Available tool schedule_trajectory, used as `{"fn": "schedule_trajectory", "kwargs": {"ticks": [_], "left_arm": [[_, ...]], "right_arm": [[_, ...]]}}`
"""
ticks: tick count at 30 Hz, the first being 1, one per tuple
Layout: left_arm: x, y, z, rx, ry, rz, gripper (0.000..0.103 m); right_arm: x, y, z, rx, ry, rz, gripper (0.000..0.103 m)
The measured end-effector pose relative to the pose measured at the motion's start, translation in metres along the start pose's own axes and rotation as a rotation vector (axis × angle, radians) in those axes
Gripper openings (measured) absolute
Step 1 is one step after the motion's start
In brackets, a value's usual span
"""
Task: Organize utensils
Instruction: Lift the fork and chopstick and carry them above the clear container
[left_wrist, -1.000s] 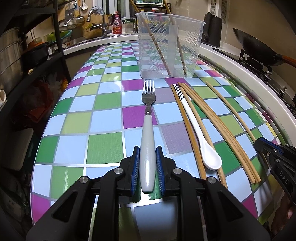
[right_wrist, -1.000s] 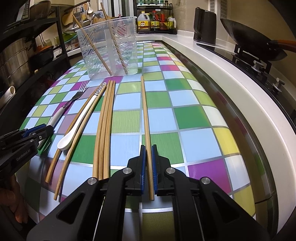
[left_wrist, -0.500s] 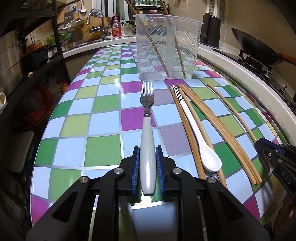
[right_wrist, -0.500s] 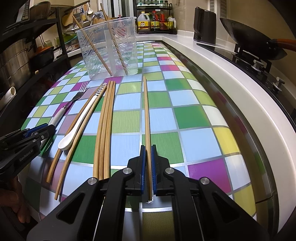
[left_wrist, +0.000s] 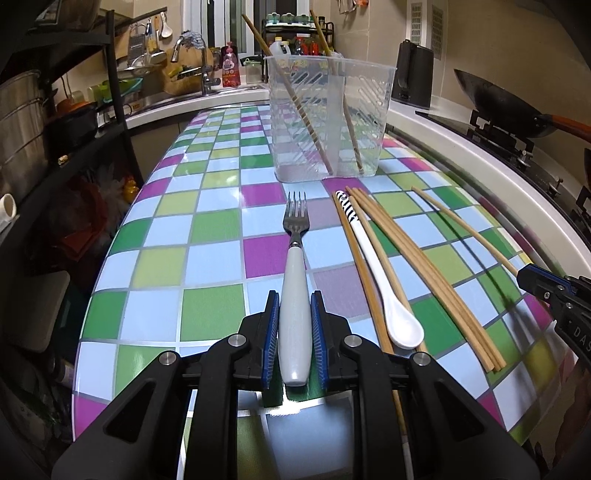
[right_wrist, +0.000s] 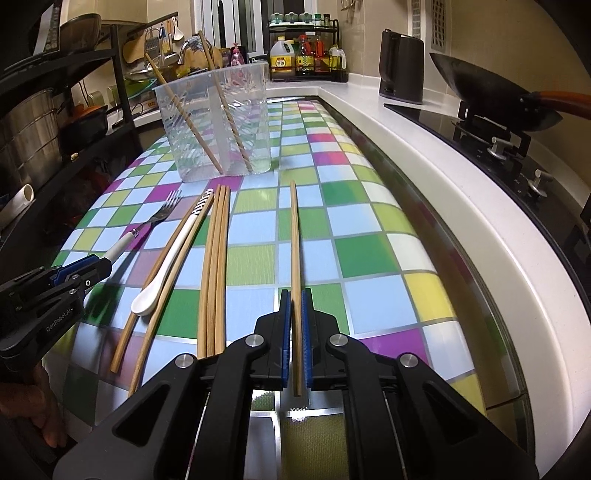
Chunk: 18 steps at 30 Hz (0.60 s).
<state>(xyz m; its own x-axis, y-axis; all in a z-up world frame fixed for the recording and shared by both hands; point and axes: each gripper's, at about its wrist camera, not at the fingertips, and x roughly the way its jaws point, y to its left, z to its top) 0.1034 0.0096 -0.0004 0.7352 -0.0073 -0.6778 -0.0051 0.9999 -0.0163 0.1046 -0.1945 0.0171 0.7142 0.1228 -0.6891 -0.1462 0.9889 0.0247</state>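
A clear plastic container (left_wrist: 328, 118) stands upright at the far end of the checkered table (left_wrist: 207, 266), and two wooden chopsticks lean inside it, their upper ends sticking out above the rim. In the left wrist view the left gripper (left_wrist: 294, 343) has its blue pads pressed against both sides of the white handle of a fork (left_wrist: 294, 295), so its jaws are narrow and clamped on that handle; the metal tines point toward the container. The right gripper (right_wrist: 296, 339) has its jaws nearly together, pinching a single wooden chopstick (right_wrist: 294, 240) near its close end, with the rest of the stick running straight ahead over the tiles toward the container. Between the two held utensils lie the others on the table: a white spoon (left_wrist: 384, 295) with a striped handle end, its bowl nearest the cameras, resting across two loose chopsticks, and just to its right a tight bundle of three chopsticks (right_wrist: 213, 273) lying side by side.
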Motion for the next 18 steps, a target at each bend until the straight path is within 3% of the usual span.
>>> {"fn": "schedule_trajectory", "kwargs": {"ticks": [6, 18], "left_arm": [[-0.011, 0.000, 0.004, 0.006, -0.043, 0.000, 0.018], [-0.044, -0.001, 0.016, 0.019, -0.206, 0.002, 0.017]], "right_arm": [[-0.013, -0.002, 0.008, -0.003, -0.035, -0.005, 0.006], [-0.051, -0.001, 0.031, -0.035, -0.177, -0.018, 0.006]]}}
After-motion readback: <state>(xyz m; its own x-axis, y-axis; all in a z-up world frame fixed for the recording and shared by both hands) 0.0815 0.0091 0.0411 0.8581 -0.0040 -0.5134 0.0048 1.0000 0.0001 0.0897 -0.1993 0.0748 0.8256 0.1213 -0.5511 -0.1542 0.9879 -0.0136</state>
